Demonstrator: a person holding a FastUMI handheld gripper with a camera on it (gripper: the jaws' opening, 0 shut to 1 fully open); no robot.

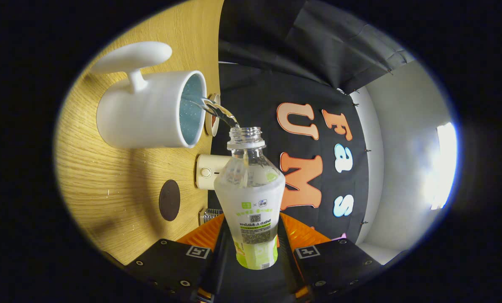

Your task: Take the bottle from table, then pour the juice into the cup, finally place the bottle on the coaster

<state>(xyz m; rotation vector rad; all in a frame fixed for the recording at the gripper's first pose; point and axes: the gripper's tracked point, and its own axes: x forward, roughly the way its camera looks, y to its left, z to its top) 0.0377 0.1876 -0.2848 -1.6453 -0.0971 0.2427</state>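
Pinching the bottle [251, 198], the jaws of the gripper [255, 248] are pressed on its labelled lower body; label print is too small to be read. Liquid is streamed into the cup [150, 111] beyond, near the coaster [169, 200] on the surface [108, 176].

The bottle [251, 189] is clear plastic with a pale label, uncapped, held between the 2 fingers and tipped so its open mouth points at the cup [150, 109]. A thin clear stream [217, 111] runs from the mouth into the cup. The cup is a white mug with a speckled blue inside and a broad white handle, standing on the wooden table. The coaster [169, 200] is a dark brown disc on the table, apart from the cup.
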